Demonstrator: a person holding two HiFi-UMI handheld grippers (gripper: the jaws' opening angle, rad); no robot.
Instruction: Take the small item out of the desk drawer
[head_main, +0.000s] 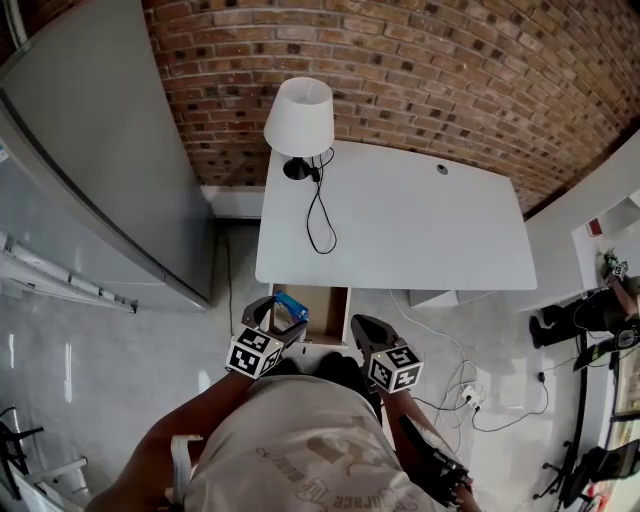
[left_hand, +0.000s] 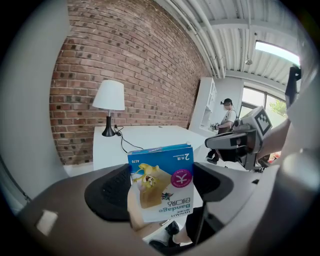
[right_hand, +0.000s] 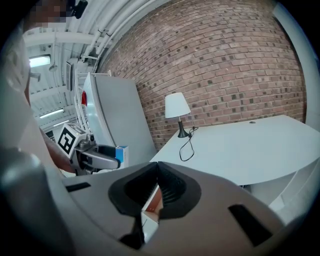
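A small blue-and-white bandage box (head_main: 291, 305) (left_hand: 162, 182) sits upright between the fingers of my left gripper (head_main: 284, 316) (left_hand: 163, 189), which is shut on it. It hangs above the front of the open wooden drawer (head_main: 346, 316) under the left end of the white desk (head_main: 400, 225). My right gripper (head_main: 366, 330) (right_hand: 157, 172) is shut with nothing in it, just right of the drawer. The right gripper view shows the left gripper (right_hand: 97, 158) and the box's blue edge (right_hand: 120, 152). The left gripper view shows the right gripper (left_hand: 235, 142) off to the right.
A white lamp (head_main: 299, 115) with a black cable (head_main: 320, 215) stands at the desk's back left, against a brick wall. A tall grey cabinet (head_main: 100, 150) stands to the left. Cables (head_main: 470, 392) lie on the floor at right. A person (left_hand: 227, 116) stands far off.
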